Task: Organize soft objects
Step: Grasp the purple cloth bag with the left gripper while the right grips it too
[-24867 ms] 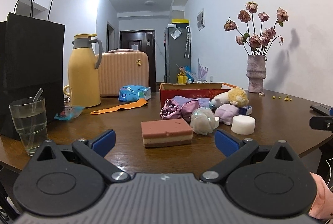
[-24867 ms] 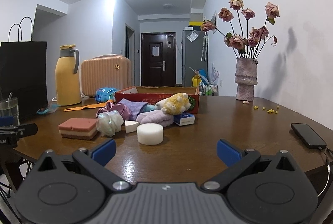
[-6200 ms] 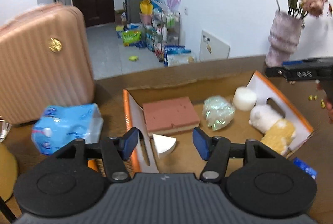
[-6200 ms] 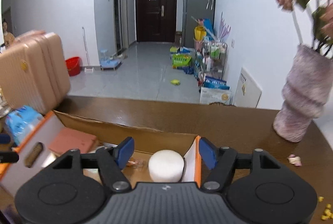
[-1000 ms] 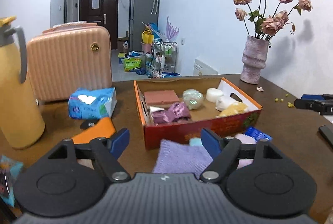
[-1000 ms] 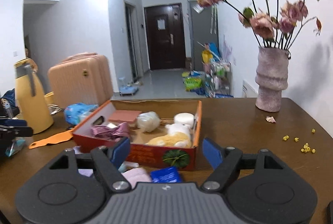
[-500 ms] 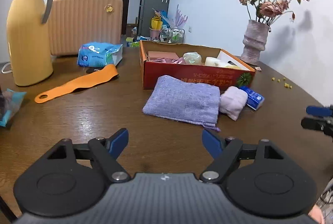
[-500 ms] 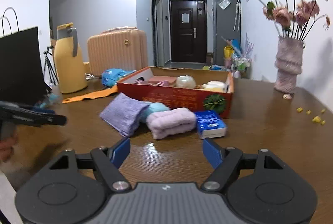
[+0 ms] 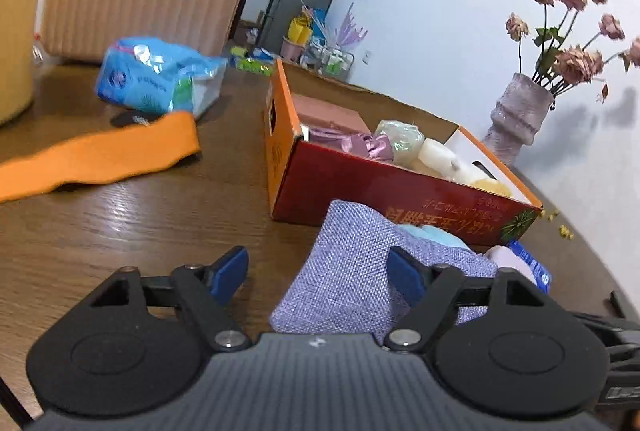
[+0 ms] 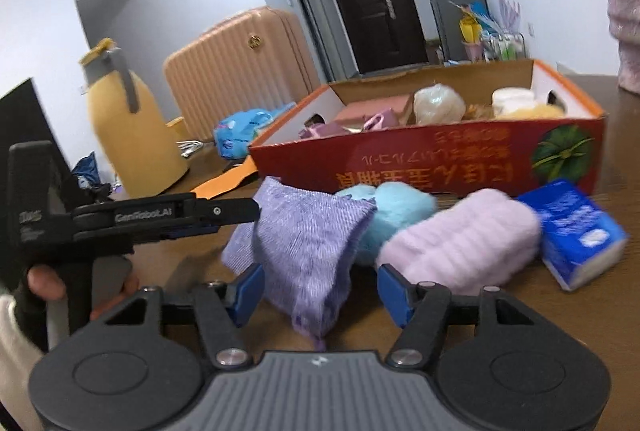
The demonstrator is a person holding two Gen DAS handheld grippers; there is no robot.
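While the brown wooden counter (image 9: 100,231) carries a red box (image 10: 440,159) printed with inverted yellow characters, both claws point downward at the purple cloth (image 10: 308,243) lying before it. The left claw (image 9: 320,271) and right claw (image 10: 320,295) are closing, cloth between their pads, no pressure discernible. The left claw's body reads "GenRobot.AI".

The black arm of the left gripper (image 10: 224,217), at the left of the right wrist view, carries the marking "GenRobot.AI" in pale letters. The red front wall of the cardboard box (image 10: 440,159) bears a row of yellow characters printed upside down, not legible. Printing on the blue tissue pack (image 10: 580,231) at right is too blurred to read.
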